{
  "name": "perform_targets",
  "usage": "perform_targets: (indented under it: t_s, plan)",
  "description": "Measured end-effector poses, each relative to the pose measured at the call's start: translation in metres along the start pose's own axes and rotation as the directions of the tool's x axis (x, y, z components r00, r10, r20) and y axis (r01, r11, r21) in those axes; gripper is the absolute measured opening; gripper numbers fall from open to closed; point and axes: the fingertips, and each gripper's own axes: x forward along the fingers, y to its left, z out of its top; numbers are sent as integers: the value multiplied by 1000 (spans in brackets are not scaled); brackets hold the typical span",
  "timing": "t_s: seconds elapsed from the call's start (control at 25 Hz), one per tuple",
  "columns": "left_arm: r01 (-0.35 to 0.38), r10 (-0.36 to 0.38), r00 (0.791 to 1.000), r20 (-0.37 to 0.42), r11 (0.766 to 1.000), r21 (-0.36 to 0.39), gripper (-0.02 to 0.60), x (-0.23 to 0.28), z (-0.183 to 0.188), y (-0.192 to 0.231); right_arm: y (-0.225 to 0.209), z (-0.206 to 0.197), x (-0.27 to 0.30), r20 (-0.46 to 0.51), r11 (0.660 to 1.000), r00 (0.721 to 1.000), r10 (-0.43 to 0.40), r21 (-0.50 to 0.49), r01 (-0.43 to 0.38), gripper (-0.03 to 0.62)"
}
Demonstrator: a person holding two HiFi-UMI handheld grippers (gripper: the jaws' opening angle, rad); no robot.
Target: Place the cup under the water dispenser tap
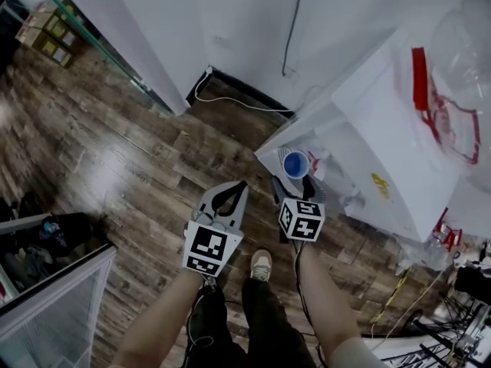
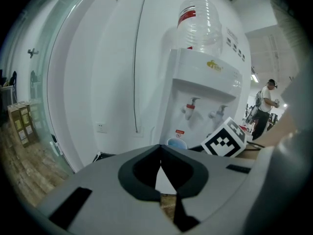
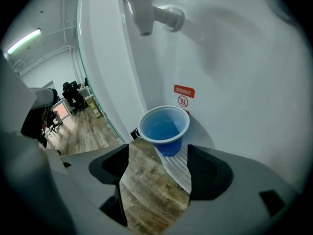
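Cup on drip tray, below red tap, right gripper jaws apart

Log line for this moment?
cup: upright on drip tray, below red tap | right claw: open, cup beyond tips, not gripped | left claw: shut, empty

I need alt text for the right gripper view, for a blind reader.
A blue cup stands on the drip tray, below the red-topped tap. The right tool is open just in front of it, not gripping it.
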Motion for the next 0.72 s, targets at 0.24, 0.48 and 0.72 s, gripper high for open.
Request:
perform_targets:
  t_s: [0.24,0.48,0.72]
  plan:
    - [-22,21,1000,20,1000,17,6,-32,33,5,15,16,-47,-28,1000,1000,-1,4,1,201]
    - [-47,47,999,26,999,21,6,-74,72,8,33,56,-109,-6,999,999,41,9,-41,168]
    - [-72,69,995,68,997,31,6,-122,132,-1,64,122,-184,64,988,993,102,-122,-93,144]
